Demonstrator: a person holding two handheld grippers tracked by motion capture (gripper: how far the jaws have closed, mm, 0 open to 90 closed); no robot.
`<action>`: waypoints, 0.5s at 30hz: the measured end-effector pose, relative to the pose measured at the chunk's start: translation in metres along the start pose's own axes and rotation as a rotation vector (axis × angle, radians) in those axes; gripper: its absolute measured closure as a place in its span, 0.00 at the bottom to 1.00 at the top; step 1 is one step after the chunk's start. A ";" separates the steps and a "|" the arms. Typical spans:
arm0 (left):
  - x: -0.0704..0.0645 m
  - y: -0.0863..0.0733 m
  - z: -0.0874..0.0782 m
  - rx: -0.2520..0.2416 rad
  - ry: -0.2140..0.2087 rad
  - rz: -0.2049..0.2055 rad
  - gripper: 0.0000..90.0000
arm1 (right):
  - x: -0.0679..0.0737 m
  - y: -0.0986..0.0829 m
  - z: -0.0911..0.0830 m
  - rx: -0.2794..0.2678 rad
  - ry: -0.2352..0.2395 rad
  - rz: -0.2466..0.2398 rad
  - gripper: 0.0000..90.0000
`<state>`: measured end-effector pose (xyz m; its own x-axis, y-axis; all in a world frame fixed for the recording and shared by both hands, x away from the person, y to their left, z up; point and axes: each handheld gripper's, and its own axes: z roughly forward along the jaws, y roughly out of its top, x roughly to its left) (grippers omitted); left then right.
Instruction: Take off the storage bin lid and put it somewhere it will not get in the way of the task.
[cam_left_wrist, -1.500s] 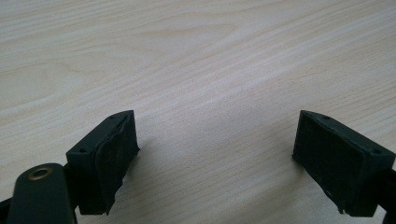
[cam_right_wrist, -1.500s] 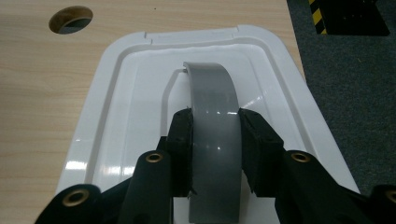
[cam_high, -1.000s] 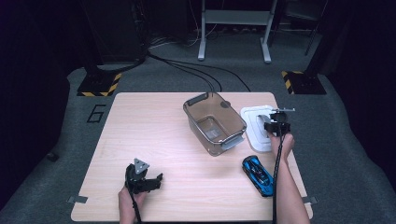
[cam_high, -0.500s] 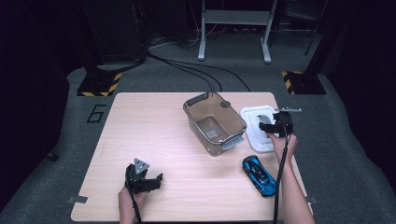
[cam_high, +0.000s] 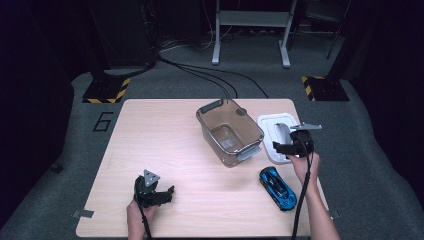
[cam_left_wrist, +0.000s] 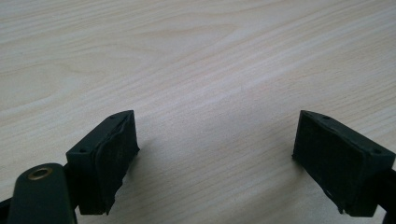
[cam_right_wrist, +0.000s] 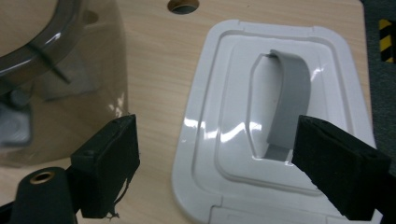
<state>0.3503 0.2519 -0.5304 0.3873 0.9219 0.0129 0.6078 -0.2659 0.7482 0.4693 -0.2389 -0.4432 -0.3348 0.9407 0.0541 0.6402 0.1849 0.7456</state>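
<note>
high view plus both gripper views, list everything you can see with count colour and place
table: 1, light wood, centre of the high view
bin: 1, clear smoky brown with grey latches, open, table's far middle
lid: 1, white with grey handle, flat on the table right of the bin
toy car: 1, blue and black, near right of the table
left gripper: 1, black, open, low over the table's near left
right gripper: 1, black, open, over the lid's near end
forearms: 2, coming in from the bottom edge
</note>
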 end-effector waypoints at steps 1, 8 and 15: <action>0.000 0.000 0.000 0.000 -0.002 0.002 0.15 | 0.002 -0.002 -0.001 -0.002 0.007 0.003 0.13; 0.000 0.000 0.000 0.001 -0.001 0.001 0.15 | 0.012 -0.014 -0.009 0.016 0.043 -0.034 0.02; 0.000 0.001 -0.001 0.015 -0.003 0.003 0.15 | 0.025 -0.026 -0.016 0.045 0.067 -0.080 0.00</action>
<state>0.3500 0.2521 -0.5292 0.3908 0.9204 0.0130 0.6168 -0.2723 0.7385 0.4337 -0.2247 -0.4504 -0.4307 0.9016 0.0406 0.6393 0.2730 0.7188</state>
